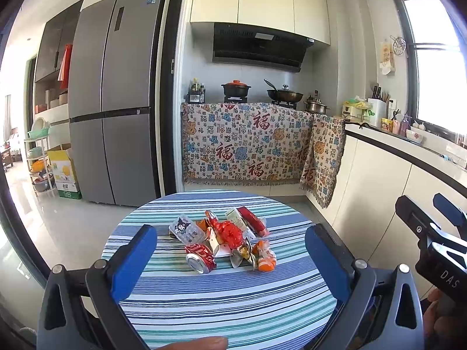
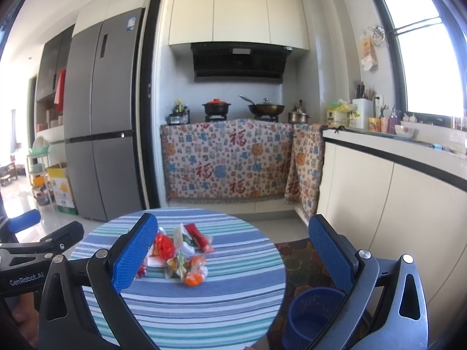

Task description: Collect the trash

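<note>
Left wrist view: left gripper point(image 1: 230, 243) spread wide, holding nothing — trash pile point(image 1: 224, 240) sits on the striped surface point(image 1: 233, 306) just ahead between its fingers. Right gripper point(image 2: 233, 248) also wide, nothing held (blue bin point(image 2: 313, 315) below-right, on the floor).

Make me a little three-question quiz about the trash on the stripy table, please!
1. True or false: the crushed can is held in the left tongs.
2. Where is the blue bin? A) on the table B) on the floor beside the table C) on the counter
3. Fill in: the tablecloth has a ____ pattern.

Key: 1 false, both tongs are open and empty, right tongs too; 2 B; 3 striped.
</note>
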